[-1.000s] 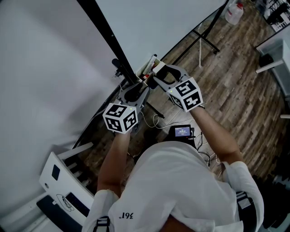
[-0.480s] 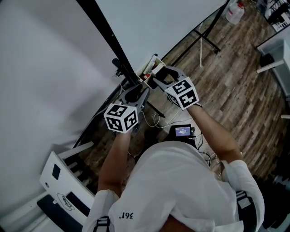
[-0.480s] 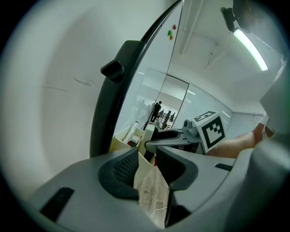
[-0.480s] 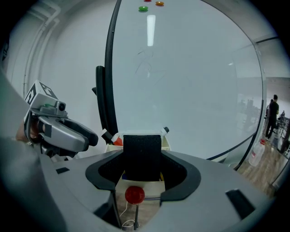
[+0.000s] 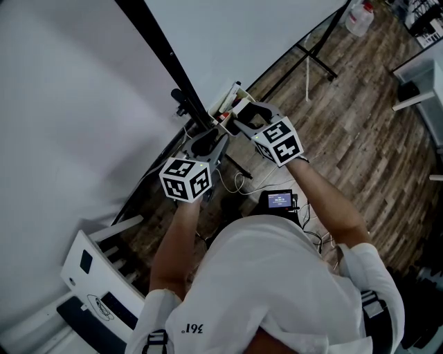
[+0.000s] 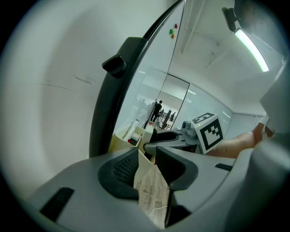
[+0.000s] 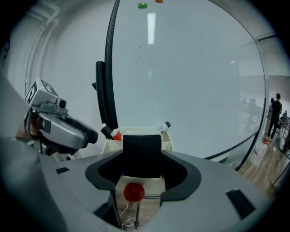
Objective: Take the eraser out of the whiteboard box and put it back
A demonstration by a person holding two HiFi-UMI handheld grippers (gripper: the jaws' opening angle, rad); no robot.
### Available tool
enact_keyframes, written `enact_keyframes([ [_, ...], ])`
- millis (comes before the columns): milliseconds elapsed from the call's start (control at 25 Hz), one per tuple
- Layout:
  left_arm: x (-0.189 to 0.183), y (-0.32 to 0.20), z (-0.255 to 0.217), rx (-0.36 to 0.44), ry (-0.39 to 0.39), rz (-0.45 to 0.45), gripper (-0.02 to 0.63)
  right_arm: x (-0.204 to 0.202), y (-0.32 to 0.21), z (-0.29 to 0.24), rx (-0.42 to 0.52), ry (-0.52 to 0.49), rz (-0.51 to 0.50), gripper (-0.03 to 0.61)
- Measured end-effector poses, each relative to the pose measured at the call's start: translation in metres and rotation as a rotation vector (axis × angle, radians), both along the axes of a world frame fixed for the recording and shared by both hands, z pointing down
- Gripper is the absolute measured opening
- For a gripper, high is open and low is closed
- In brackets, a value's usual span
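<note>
The right gripper (image 7: 142, 157) has its fingers clamped on the black eraser (image 7: 142, 147), which sits at the open top of the cream whiteboard box (image 7: 110, 146). The left gripper (image 6: 146, 171) has its fingers pinched on the box's wall, just beside the whiteboard's black frame (image 6: 108, 104).

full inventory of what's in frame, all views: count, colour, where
whiteboard: 1, white with a black frame, in front of the person
whiteboard box: 1, cream, at the board's lower edge
eraser: 1, black, at the box, between the right gripper's jaws
markers: at least 3, red and black caps, standing in the box
red magnet: 1, at the box's front
green magnet: 1, top of the board
jug: 1, white, on the wood floor
screen device: 1, black, on the floor
shirt: 1, white
left gripper: grey, jaws on the box's near wall
right gripper: grey, shut on the eraser
</note>
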State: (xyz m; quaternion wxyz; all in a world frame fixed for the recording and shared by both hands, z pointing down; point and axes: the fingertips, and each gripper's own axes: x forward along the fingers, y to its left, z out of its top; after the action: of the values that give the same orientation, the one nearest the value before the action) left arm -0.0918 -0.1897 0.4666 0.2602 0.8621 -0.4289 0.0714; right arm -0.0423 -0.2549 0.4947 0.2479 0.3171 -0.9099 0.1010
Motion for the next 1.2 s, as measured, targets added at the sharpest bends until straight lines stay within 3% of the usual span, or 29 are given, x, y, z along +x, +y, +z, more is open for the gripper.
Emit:
enact_keyframes([
  [1200, 0.000, 0.008, -0.005, 0.009, 0.017, -0.001, 0.126, 0.001, 0.005, -0.015, 0.034, -0.012, 0.017, 0.278],
])
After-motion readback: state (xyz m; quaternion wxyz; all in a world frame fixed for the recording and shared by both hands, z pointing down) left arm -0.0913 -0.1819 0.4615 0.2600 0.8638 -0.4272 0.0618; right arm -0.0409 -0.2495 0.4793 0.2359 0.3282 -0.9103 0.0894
